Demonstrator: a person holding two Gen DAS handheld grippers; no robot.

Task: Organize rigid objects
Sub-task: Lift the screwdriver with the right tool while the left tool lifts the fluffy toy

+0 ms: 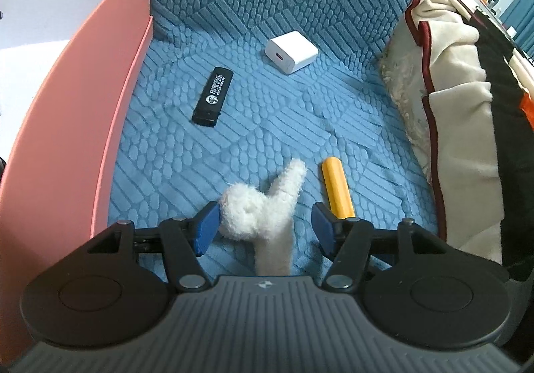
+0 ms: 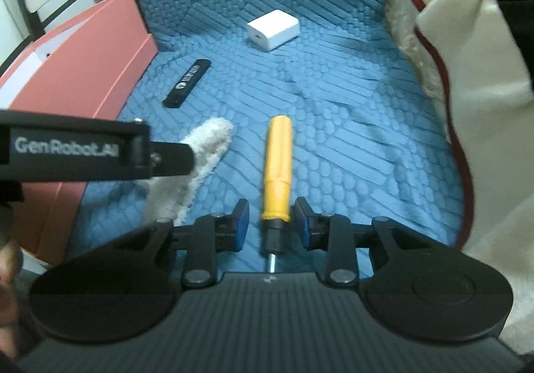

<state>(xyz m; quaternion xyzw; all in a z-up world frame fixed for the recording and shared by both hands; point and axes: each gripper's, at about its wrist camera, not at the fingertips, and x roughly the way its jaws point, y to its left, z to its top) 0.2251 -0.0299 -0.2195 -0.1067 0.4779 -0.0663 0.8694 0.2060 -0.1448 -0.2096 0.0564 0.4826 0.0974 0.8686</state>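
Pink box (image 1: 110, 79) beside black lighter (image 1: 212, 96), white charger (image 1: 291, 54)

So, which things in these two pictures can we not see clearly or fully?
- Pink box, left wrist view: its inside is cut off by the left edge, so what it holds stays unknown.
- White fuzzy object, left wrist view: its lower end runs under the gripper body.
- Yellow-handled screwdriver, right wrist view: the metal tip disappears under the gripper body.
- Black lighter, right wrist view: print too blurred to read.
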